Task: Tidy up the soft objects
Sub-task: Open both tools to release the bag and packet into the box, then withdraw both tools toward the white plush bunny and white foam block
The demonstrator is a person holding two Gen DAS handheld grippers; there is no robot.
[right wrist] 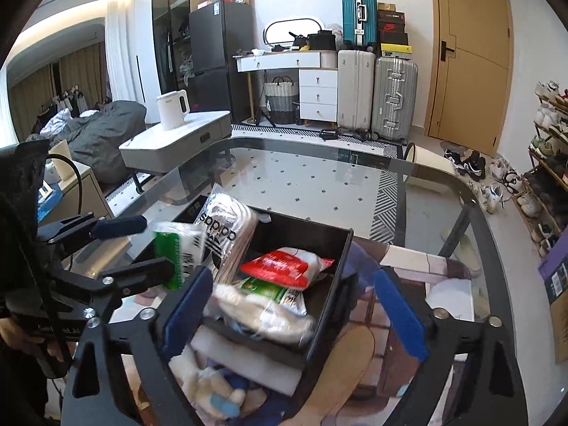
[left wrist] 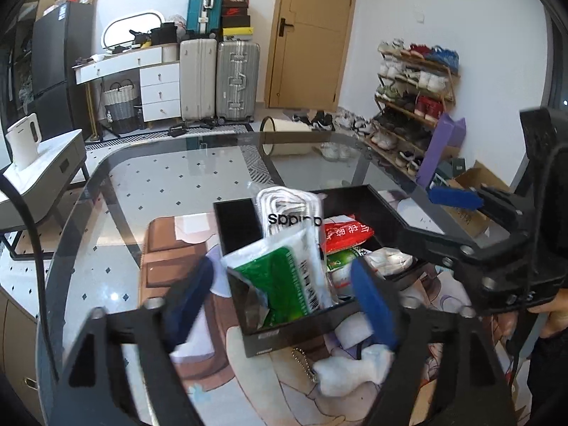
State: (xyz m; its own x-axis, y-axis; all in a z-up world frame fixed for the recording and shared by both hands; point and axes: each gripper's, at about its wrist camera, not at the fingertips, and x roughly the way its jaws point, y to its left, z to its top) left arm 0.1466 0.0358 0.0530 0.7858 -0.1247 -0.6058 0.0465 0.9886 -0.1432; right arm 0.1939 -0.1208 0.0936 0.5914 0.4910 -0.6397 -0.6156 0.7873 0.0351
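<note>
A black divided box (left wrist: 301, 326) stands on the glass table, holding soft packets. My left gripper (left wrist: 282, 301) is open, its blue pads on either side of a green-and-white packet (left wrist: 280, 277) that stands upright in the near compartment without the pads pressing on it. Behind it leans a white adidas sock bag (left wrist: 291, 209). My right gripper (right wrist: 293, 312) is open too and straddles the box's (right wrist: 333, 284) right part over a white wrapped bundle (right wrist: 262, 316), a red packet (right wrist: 280, 266) and a green packet (right wrist: 273, 285). Each gripper shows in the other's view: right gripper (left wrist: 422, 220), left gripper (right wrist: 142, 248).
A white plush toy (left wrist: 355, 365) with a ball chain lies in front of the box on a printed mat. A white foam block (right wrist: 248, 358) sits beside it. The glass table (right wrist: 319, 177) stretches beyond the box. A shoe rack (left wrist: 415, 81) stands at the right wall.
</note>
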